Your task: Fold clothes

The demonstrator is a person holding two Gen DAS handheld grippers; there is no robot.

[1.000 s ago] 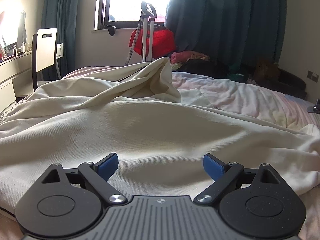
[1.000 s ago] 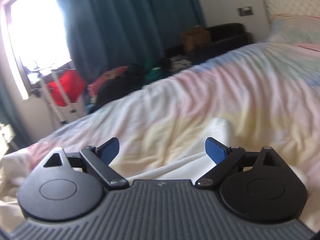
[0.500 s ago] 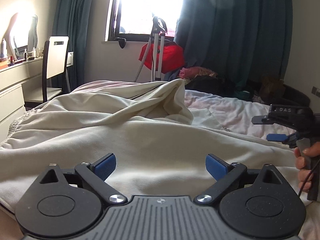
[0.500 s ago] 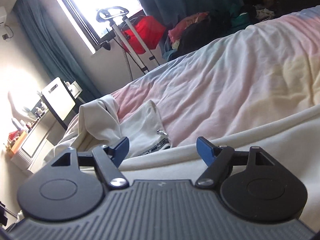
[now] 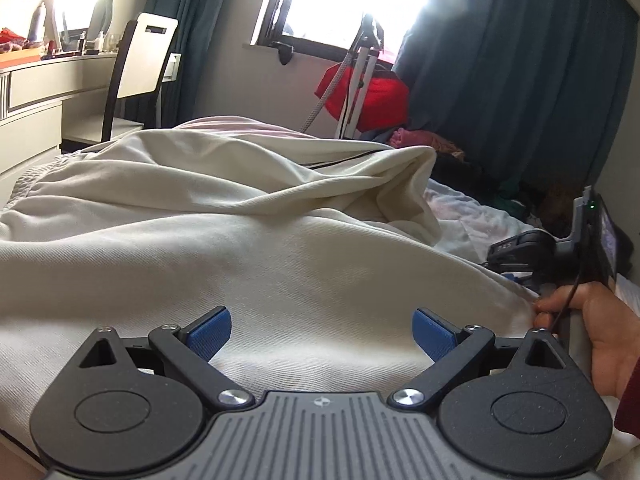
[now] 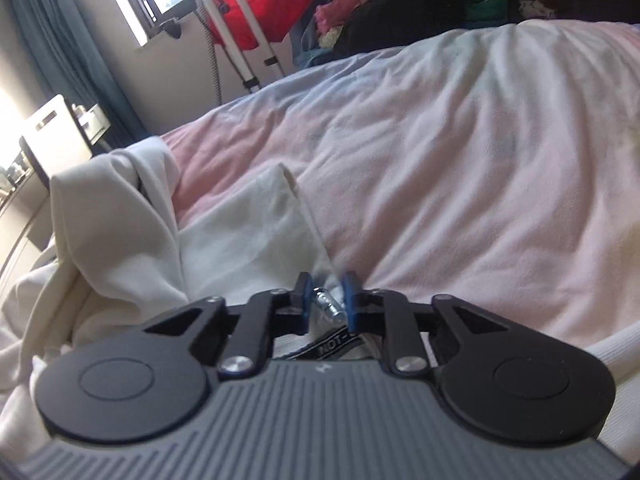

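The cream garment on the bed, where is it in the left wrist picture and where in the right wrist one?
Left wrist view: the cream garment fills the middle and left, beyond the open left gripper.
Right wrist view: it lies bunched at the left, and the right gripper is closed on a part with a metal piece.
Shared landmark: the red bag under the window.

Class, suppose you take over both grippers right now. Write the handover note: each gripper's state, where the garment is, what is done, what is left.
Left gripper: open, hovering low over the cream garment, holding nothing.
Right gripper: nearly closed around the garment's metal zipper pull and the cloth at that edge.
The garment lies rumpled on the pastel bedsheet, one part bunched up high.
Done: that edge is gripped; no fold shows yet.
Left: probably spread it flat, then fold.
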